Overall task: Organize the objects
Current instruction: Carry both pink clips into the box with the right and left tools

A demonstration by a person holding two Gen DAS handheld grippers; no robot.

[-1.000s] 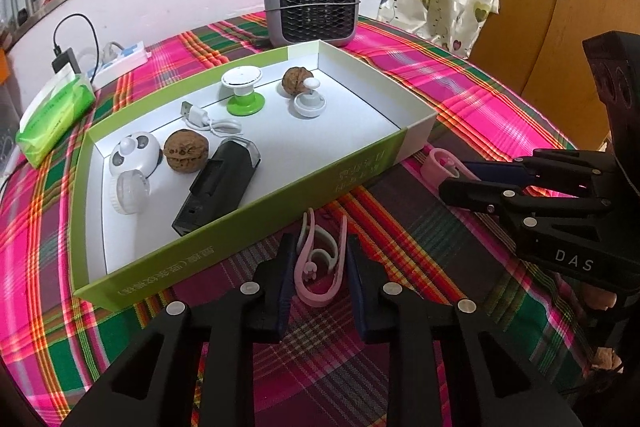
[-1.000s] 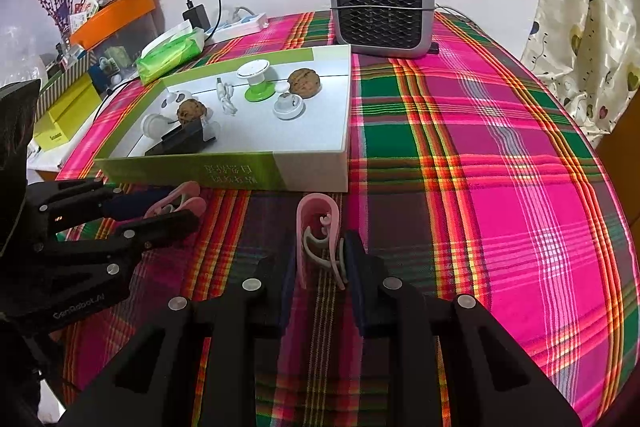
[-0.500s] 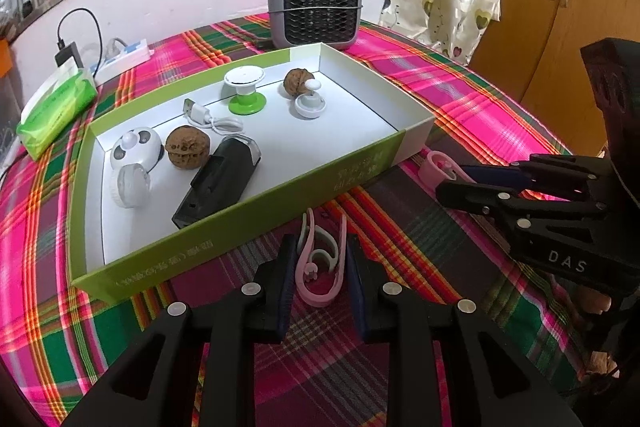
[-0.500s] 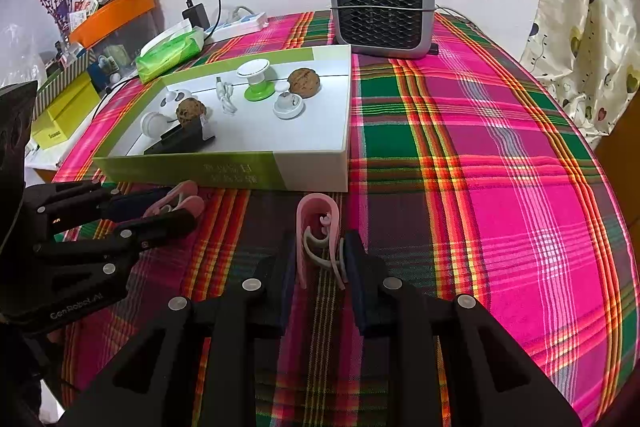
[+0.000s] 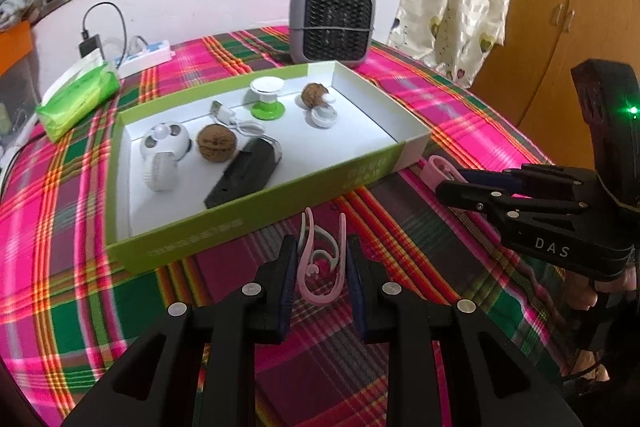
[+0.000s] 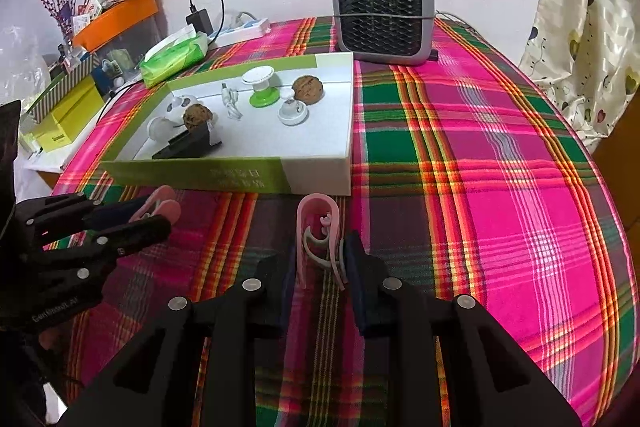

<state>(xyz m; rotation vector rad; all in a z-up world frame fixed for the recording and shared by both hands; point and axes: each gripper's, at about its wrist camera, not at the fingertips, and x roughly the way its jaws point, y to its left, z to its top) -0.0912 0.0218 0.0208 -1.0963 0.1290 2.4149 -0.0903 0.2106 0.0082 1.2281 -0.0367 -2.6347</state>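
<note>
Gripping one pink clothes clip (image 5: 322,269), the left gripper (image 5: 322,259) sits just before the green-and-white box (image 5: 256,217). Right gripper (image 6: 320,259) pinches a second pink clip (image 6: 320,231) likewise, over the plaid tablecloth (image 6: 480,187) near the box's white corner.

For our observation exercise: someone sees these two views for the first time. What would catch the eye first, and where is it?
Probably the loud pink and green plaid cloth covering the table, and on it the green-sided tray of small things, including two walnuts. Next come the pink clips: one gripped by the left gripper, another by the right gripper, both short of the tray. Behind the tray stands a grey heater.
</note>
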